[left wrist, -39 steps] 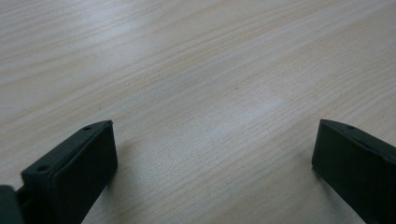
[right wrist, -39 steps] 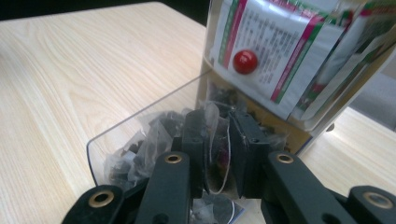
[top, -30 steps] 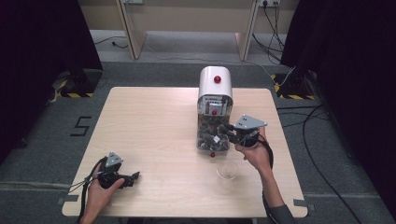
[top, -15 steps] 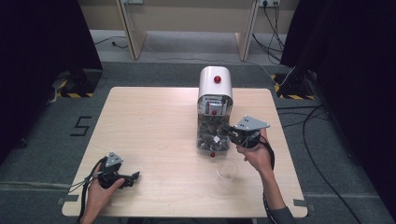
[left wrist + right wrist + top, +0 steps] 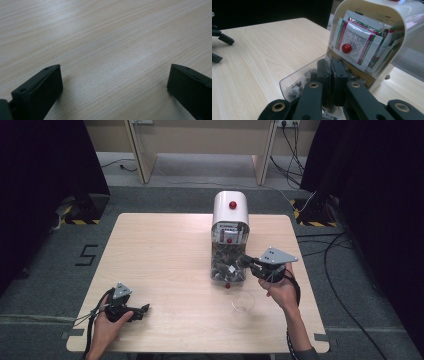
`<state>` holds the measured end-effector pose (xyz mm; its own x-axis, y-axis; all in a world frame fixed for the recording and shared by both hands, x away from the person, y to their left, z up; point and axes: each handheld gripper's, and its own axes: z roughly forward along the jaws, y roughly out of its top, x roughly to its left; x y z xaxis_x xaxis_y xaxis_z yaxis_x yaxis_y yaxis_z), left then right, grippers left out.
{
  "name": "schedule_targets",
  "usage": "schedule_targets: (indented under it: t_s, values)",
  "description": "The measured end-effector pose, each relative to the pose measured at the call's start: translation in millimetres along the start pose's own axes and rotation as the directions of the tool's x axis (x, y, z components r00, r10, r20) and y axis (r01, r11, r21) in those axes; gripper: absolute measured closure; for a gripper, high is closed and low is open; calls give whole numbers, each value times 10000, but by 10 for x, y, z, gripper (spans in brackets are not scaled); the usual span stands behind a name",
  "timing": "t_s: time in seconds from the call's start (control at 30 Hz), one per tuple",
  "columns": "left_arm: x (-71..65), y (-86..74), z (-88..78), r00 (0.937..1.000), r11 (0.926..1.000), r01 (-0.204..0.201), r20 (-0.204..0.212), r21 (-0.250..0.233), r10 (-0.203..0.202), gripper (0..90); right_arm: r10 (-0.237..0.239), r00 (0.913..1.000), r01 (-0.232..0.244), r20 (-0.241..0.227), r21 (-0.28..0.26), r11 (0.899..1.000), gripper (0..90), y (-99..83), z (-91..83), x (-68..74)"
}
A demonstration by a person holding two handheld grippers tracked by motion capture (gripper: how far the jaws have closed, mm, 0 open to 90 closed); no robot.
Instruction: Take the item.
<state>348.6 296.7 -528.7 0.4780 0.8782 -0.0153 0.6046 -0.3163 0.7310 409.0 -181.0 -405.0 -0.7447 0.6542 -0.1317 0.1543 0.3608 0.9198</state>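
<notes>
While my right gripper (image 5: 246, 262) works at the dispenser (image 5: 230, 237), worktop (image 5: 160, 255) centre, a cup (image 5: 243, 302) waits at 5 o'clock to catch. Left gripper (image 5: 113, 87) view: jaws open, parked. Right gripper view: jaws closed inside the clear bin (image 5: 294, 83), gripping what, can't tell.

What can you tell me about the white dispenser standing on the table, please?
The dispenser stands upright toward the table's far middle. It has a rounded white, plastic-looking hood with a red knob on top, printed packets stacked behind a clear front with a second red knob, and a clear bin below holding small dark pieces. The right gripper, jaws shut, reaches into that bin.
</notes>
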Motion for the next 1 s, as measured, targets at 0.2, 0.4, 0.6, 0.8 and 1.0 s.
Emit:
schedule_targets:
  t_s: [0.2,0.4,0.6,0.8,1.0]
  values:
    - [0,0,0,10000,10000,-2,3,3,2,0,-28,10000,28,27,-168,9999,879,-15,-100,43]
    - [0,0,0,10000,10000,0,3,2,0,0,-39,10000,39,12,-320,9995,880,-42,-174,83]
    - [0,0,0,10000,10000,-3,0,1,3,0,-70,10000,69,-15,-401,9992,880,-43,-230,126]
    - [0,0,0,10000,10000,-3,-2,1,3,0,-80,9999,76,-76,-508,9987,881,-66,-316,168]
    - [0,0,0,10000,10000,-5,2,2,5,0,-51,9999,45,-104,-598,9982,882,-98,-422,198]
